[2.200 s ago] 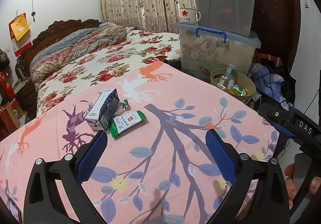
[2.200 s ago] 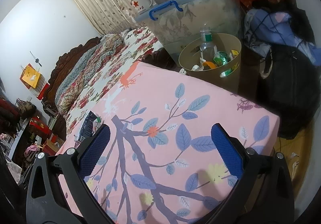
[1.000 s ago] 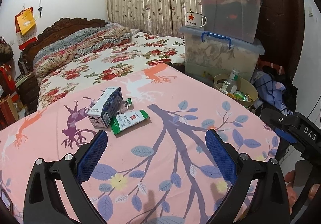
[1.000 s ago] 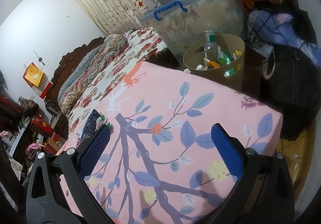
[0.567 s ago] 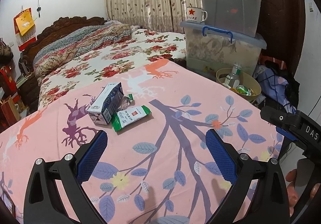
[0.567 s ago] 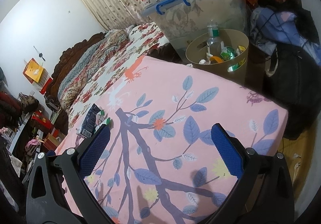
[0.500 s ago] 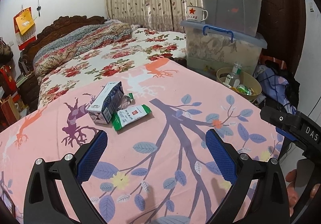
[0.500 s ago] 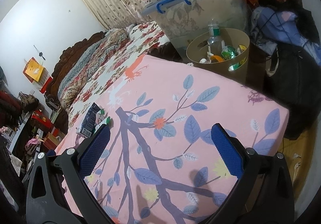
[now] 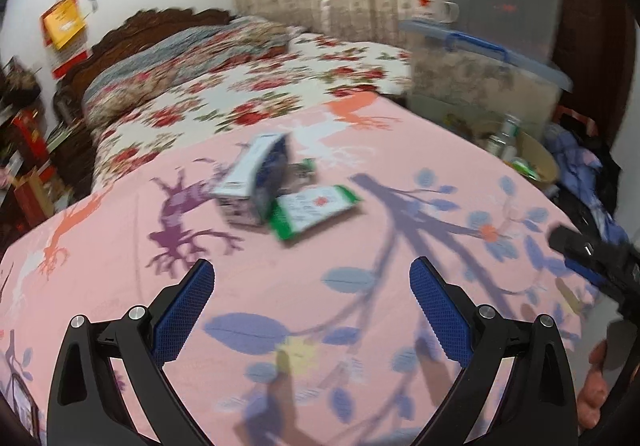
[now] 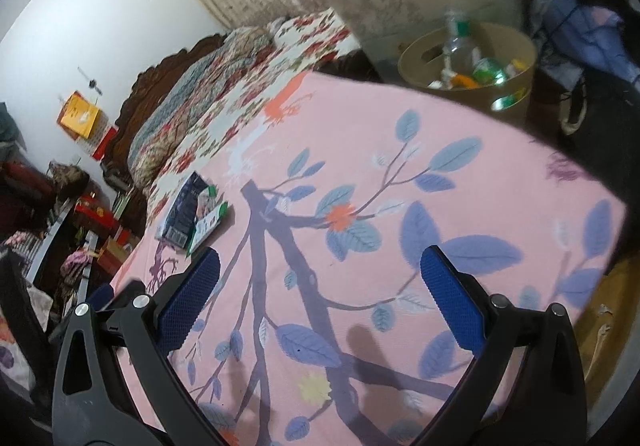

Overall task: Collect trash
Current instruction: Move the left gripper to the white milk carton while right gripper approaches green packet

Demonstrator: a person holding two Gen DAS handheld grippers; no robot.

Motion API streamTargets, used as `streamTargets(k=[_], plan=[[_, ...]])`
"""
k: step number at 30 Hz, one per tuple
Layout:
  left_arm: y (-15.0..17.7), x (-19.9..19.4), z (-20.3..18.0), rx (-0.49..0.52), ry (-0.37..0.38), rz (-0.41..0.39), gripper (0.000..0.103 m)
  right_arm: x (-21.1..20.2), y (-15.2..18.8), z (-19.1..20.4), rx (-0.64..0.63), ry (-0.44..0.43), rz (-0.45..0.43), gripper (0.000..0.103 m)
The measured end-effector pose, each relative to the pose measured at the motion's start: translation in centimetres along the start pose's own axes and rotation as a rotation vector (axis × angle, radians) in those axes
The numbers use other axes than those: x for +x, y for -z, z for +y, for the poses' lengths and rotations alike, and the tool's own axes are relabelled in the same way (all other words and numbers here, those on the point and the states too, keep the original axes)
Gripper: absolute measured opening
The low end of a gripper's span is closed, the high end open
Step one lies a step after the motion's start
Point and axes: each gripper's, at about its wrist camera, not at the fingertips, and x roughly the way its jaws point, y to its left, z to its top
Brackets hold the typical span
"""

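Note:
A blue and white carton (image 9: 256, 182) lies on the pink leaf-patterned sheet (image 9: 360, 306), with a green and white wrapper (image 9: 316, 208) right beside it and a small crumpled scrap (image 9: 302, 170) behind. My left gripper (image 9: 312, 294) hangs open just short of them, nothing between its fingers. The carton (image 10: 182, 212) and wrapper (image 10: 210, 224) sit far left in the right wrist view. My right gripper (image 10: 318, 294) stands open over the sheet. A tan bin (image 10: 468, 66) with a bottle and wrappers stands past the bed's corner, also the bin (image 9: 528, 162) at right.
Stacked clear storage boxes (image 9: 492, 58) with a star-marked mug (image 9: 432, 6) stand behind the bin. A floral quilt (image 9: 240, 86) covers the far bed up to a dark headboard. Clothes and a black bag (image 10: 580, 46) lie at the right. A hand (image 9: 596, 394) shows at the edge.
My left gripper has moved forward towards the carton and wrapper, which now look larger and blurred. My right gripper has shifted forward over the sheet, bringing the bin closer. Both stay open.

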Motion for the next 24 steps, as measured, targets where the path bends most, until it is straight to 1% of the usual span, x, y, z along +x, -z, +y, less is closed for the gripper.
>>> streamTargets(k=[3, 5, 6, 8, 9, 11, 12, 13, 14, 15, 16, 19, 22, 23, 24], plan=[[-1.2, 1.4, 3.2, -0.076, -0.017, 0.041, 0.094, 1.4, 0.1, 0.6, -0.034, -0.03, 0.031, 0.094], [-2.4, 2.8, 5.2, -0.124, -0.015, 0.075, 0.094, 2.2, 0.1, 0.9, -0.055, -0.048, 0.049, 0.084], [-2.9, 3.3, 5.7, -0.134, -0.014, 0.092, 0.094, 2.8, 0.0, 1.1, -0.067, -0.06, 0.063, 0.081], [-4.2, 5.1, 6.7, -0.15, -0.005, 0.137, 0.093, 3.8, -0.2, 1.4, -0.086, -0.08, 0.09, 0.07], [-4.7, 5.9, 6.9, -0.153, 0.002, 0.15, 0.093, 4.2, -0.4, 1.6, -0.093, -0.094, 0.105, 0.067], [-5.5, 7.8, 7.2, -0.155, 0.003, 0.181, 0.093, 5.7, -0.9, 2.0, -0.094, -0.143, 0.153, 0.058], [-6.0, 9.0, 7.3, -0.156, -0.001, 0.201, 0.089, 6.4, -1.2, 2.1, -0.081, -0.172, 0.18, 0.056], [-6.3, 9.9, 7.3, -0.157, -0.001, 0.218, 0.082, 7.4, -1.6, 2.1, -0.053, -0.207, 0.22, 0.052], [-6.6, 10.9, 7.4, -0.158, 0.001, 0.24, 0.078, 8.7, -2.1, 2.0, -0.014, -0.245, 0.265, 0.05], [-6.9, 11.7, 7.4, -0.161, 0.006, 0.257, 0.073, 9.7, -2.3, 2.1, 0.015, -0.267, 0.297, 0.048], [-7.1, 12.3, 7.4, -0.163, 0.007, 0.267, 0.07, 11.3, -2.8, 2.3, 0.046, -0.293, 0.34, 0.047], [-7.5, 13.0, 7.4, -0.166, 0.008, 0.27, 0.068, 14.3, -3.6, 4.1, 0.044, -0.32, 0.404, 0.047], [-7.7, 13.5, 7.6, -0.161, 0.003, 0.269, 0.061, 16.7, -4.0, 6.4, 0.015, -0.328, 0.427, 0.047], [-7.8, 13.6, 7.7, -0.165, 0.012, 0.271, 0.06, 17.4, -4.1, 7.0, 0.006, -0.322, 0.426, 0.047], [-7.7, 13.8, 7.8, -0.172, 0.025, 0.275, 0.056, 18.1, -4.1, 7.4, 0.004, -0.318, 0.43, 0.047]])
